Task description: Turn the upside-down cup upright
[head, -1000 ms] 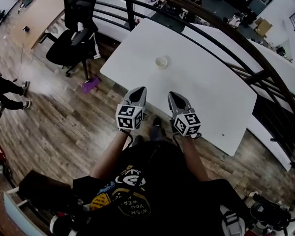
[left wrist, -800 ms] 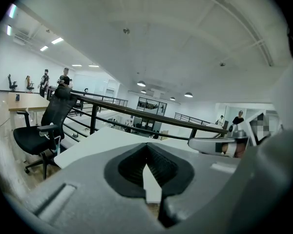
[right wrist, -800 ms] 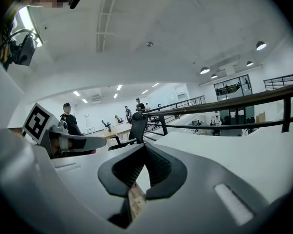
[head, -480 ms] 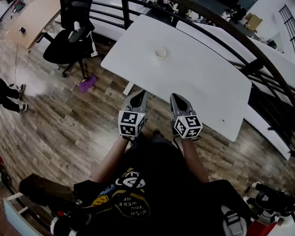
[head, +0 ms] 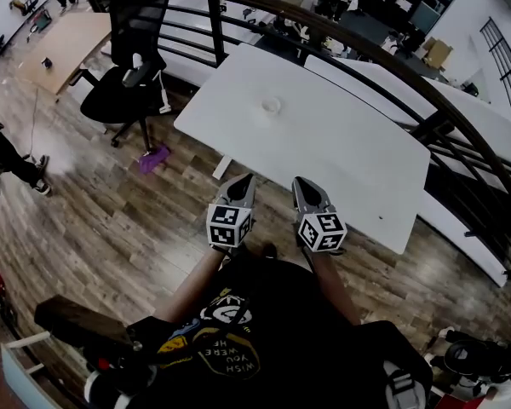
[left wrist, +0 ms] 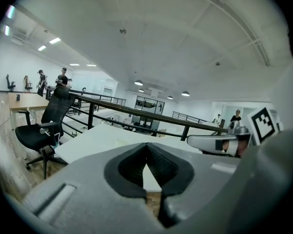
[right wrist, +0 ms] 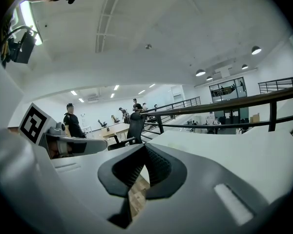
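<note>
A small whitish cup (head: 272,105) stands alone on the white table (head: 349,152), toward its far left part; it is too small and pale to tell which way up it is. My left gripper (head: 244,179) and right gripper (head: 299,181) hang side by side over the wooden floor, just short of the table's near edge and well away from the cup. Both are shut with nothing between the jaws. The left gripper view shows the shut left gripper (left wrist: 146,145) facing the table top. In the right gripper view the right gripper (right wrist: 145,146) is shut too.
A black office chair (head: 123,75) stands left of the table, with a purple object (head: 154,158) on the floor beside it. A dark railing (head: 366,54) runs behind the table. A wooden desk (head: 64,41) and a person (head: 0,156) are at far left.
Both grippers have drawn back together from over the table's near edge to over the floor. The table and cup now sit farther from them. Both stay shut.
</note>
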`<state>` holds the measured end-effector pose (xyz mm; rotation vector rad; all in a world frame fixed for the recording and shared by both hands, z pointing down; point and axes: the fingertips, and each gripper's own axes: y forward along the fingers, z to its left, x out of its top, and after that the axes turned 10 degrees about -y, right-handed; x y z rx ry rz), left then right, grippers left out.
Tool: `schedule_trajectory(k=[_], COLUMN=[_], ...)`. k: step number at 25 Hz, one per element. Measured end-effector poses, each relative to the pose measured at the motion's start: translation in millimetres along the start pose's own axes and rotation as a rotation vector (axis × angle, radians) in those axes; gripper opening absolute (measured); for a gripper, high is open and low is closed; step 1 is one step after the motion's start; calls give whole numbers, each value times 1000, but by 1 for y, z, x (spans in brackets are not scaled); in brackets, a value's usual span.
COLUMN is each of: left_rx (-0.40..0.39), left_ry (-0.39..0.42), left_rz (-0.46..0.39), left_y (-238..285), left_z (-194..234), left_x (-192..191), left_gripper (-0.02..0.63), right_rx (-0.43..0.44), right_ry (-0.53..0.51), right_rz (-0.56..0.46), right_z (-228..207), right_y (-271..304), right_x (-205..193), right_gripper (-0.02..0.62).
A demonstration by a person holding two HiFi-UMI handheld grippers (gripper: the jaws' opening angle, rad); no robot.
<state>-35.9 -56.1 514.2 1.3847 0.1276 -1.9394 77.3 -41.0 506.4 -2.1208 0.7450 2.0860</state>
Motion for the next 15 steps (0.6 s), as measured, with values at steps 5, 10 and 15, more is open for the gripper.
schedule_trajectory(k=[5,10,15], left_rx=[-10,7,18], left_ry=[30,75,107], left_rz=[-5,-34,-26], left_y=[-4,-9,-11], left_z=[-10,-22,-22], left_x=[3,4,1], left_gripper=[6,6,6], right_rx=[-1,24,35], right_ry=[17,17,11], right_rz=[-14,-11,-17], right_z=[-2,4,10], right_y=[-12,-19,-21], right_x=[3,0,0], right_gripper=[-2,-2,-2])
